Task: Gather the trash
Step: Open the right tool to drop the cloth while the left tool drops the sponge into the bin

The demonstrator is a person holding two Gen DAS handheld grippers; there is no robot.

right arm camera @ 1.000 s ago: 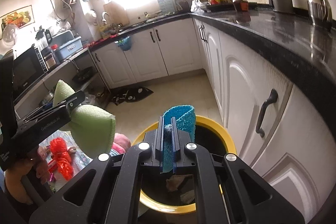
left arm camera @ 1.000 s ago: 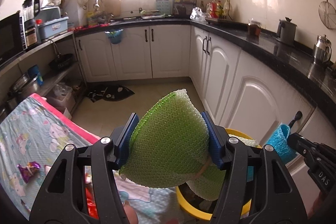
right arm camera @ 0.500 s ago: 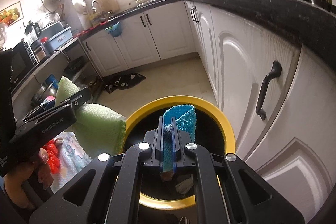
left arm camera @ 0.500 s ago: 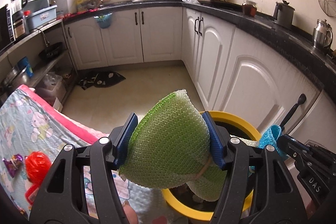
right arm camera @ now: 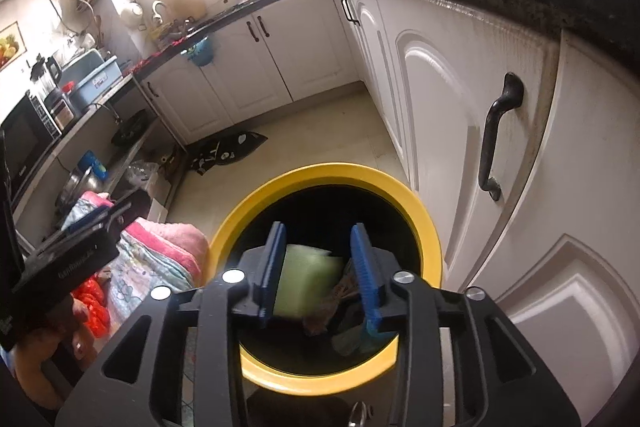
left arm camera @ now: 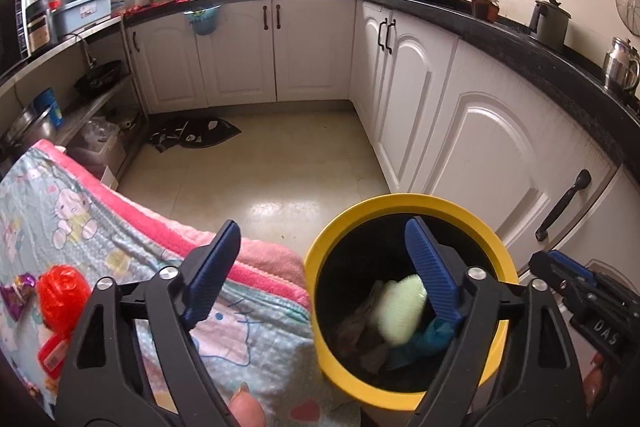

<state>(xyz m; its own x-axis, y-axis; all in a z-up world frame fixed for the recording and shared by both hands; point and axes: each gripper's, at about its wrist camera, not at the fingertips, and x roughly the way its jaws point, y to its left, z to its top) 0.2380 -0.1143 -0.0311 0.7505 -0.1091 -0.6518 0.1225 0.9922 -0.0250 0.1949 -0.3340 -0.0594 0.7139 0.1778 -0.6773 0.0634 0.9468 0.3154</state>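
In the left wrist view, the left claw (left arm camera: 320, 267) is standing wide open in the lower middle of the frame with nothing between its blue pads (left arm camera: 212, 267), its jaws having just been opening; the green scrubber (left arm camera: 400, 311) is lying blurred inside the yellow bin (left arm camera: 360, 223) at lower right, beside a crumpled blue cloth (left arm camera: 420, 343) and some brownish scraps. At lower left, a red mesh ball (left arm camera: 60, 293) and a purple candy wrapper (left arm camera: 18, 293) are sitting on the cartoon-print blanket (left arm camera: 80, 227) covering the desk, so the collecting looks unfinished. In the right wrist view, the right claw (right arm camera: 320, 275) is hovering over the bin's mouth at lower centre, its jaws partly apart and having just been opening, gripping nothing; the green scrubber (right arm camera: 304, 279) is showing blurred between the pads but down in the bin, not pressed by them. The left claw's body is crossing the left edge of this frame above the red trash. The step in hand appears to be the drop into the bin; the next move probably calls for swinging back toward the blanket, lining open jaws over the red ball or the wrapper.
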